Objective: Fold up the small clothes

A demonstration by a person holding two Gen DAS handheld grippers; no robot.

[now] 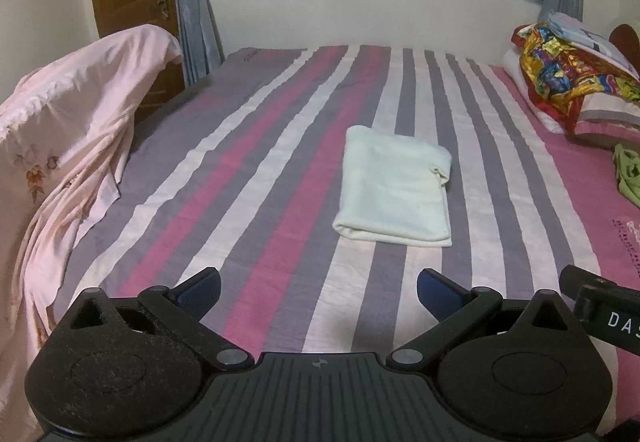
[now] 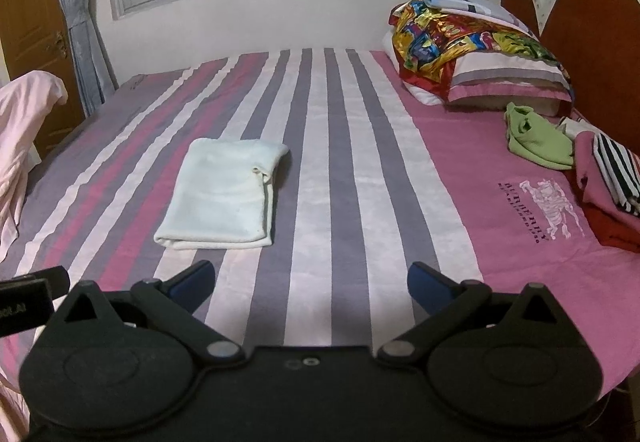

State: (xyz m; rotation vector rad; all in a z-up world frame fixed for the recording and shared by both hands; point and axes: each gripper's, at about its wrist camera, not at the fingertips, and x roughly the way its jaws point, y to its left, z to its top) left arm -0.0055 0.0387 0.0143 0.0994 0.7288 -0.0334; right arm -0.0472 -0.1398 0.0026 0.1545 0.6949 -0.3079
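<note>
Striped bed, folded white cloth, right-view-only striped garment

I see lots of open room on the striped pink, grey and white bedsheet. The folded white cloth lies alone in the middle, with bare sheet all around it. On the right, the crumpled green garment and the pile of red and striped clothes block the way. A draped pale pink sheet fills the left edge.
</note>
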